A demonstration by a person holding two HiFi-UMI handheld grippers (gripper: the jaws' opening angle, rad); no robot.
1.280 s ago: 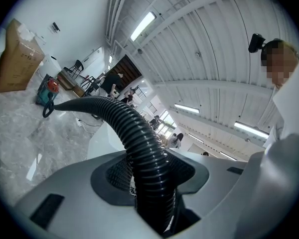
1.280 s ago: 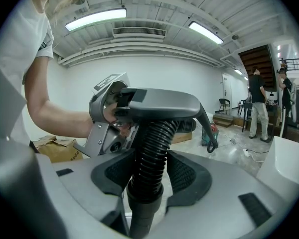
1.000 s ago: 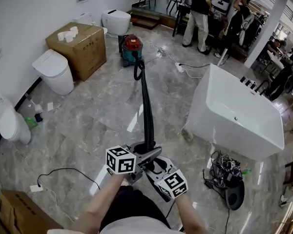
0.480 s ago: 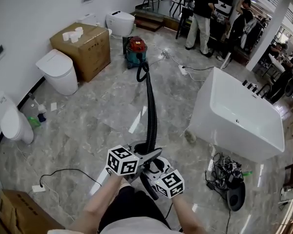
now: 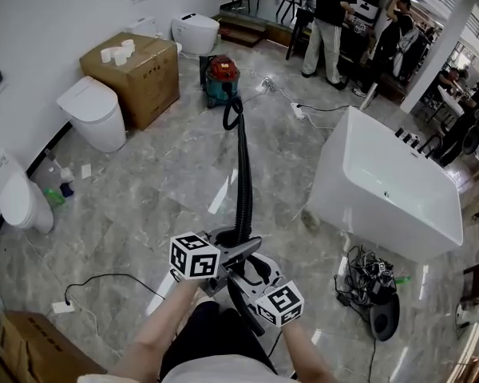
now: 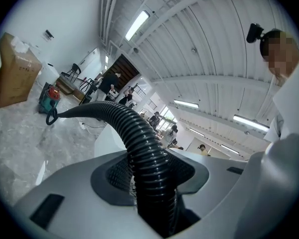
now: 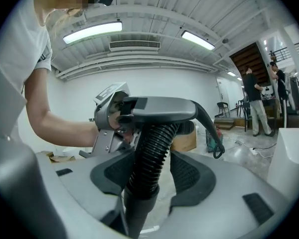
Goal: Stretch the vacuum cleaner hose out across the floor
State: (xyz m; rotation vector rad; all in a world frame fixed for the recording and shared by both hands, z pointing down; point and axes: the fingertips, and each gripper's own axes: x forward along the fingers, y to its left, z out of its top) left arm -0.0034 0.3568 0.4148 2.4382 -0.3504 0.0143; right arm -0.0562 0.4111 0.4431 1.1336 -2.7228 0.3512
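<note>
Here, both the left tool [image 5: 247, 249] and right tool [image 5: 254, 271] clamp the black hose [image 5: 242, 174].

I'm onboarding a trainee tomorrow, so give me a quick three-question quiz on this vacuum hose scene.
1. True or false: the hose lies coiled in a heap beside the vacuum cleaner.
2. Which of these stands closest to the vacuum cleaner? A) a bathtub B) a cardboard box C) a chair
3. Short answer: what are the fingers of the left gripper clamped on?

Key
1. False: it runs out from the vacuum cleaner in an almost straight line.
2. B
3. The hose.
</note>
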